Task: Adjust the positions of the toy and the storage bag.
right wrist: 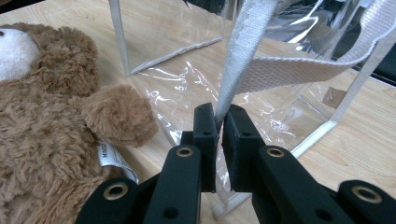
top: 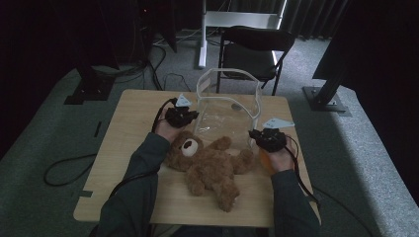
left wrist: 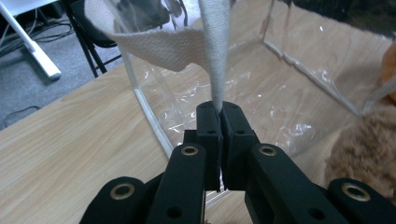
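Clear plastic bag (top: 228, 106) lies mouth toward you, each webbing handle clamped: your left gripper (left wrist: 219, 112) pinches the left strap (left wrist: 215, 60), your right gripper (right wrist: 219, 116) the right strap (right wrist: 243, 51). Between and just behind both grippers lies the teddy bear (top: 210, 165), head nearer your left hand.

Clear, glossy plastic bag (top: 228, 103) with coarse woven cloth straps (left wrist: 187, 44); shaggy plush teddy bear (top: 210, 165); matt, seemingly wood-grain table (top: 133, 128); matt black gripper jaws.
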Demonstrator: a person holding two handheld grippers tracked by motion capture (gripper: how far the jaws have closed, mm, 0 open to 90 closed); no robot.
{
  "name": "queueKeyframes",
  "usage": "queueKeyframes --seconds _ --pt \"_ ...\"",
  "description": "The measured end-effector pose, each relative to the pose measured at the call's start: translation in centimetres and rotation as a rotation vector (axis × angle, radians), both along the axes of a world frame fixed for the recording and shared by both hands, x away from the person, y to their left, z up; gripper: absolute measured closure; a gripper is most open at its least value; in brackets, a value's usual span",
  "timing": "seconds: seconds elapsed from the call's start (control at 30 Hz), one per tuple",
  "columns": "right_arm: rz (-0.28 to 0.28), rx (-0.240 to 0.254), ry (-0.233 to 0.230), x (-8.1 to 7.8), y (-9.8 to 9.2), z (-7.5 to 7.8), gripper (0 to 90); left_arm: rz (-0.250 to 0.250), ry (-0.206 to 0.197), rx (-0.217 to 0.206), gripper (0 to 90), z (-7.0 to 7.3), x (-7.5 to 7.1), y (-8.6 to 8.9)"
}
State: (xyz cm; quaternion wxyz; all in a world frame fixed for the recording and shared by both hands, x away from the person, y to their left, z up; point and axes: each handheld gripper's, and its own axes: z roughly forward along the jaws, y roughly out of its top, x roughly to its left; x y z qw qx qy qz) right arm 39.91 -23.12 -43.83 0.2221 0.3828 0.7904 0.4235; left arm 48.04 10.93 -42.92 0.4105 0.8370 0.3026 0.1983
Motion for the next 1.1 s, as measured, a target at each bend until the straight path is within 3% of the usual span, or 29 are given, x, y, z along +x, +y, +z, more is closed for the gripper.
queueKeyframes --seconds 0.1,0.37,0.73,1.1 --pt "0.008 0.001 0.002 0.0 0.0 0.0 84.4 -0.02 -0.006 0.017 88.3 0.1 -0.8 0.4" --pt "0.017 -0.009 0.004 -0.1 -0.1 0.1 85.2 -0.069 -0.016 0.014 88.4 0.0 -3.3 1.9" --pt "0.026 -0.003 0.012 -0.4 -0.7 0.1 85.3 -0.12 -0.038 0.033 88.4 0.1 -6.8 2.5" --pt "0.054 -0.012 0.018 -1.1 -0.6 0.2 85.7 -0.167 -0.049 0.026 88.3 -0.2 -9.9 3.2"
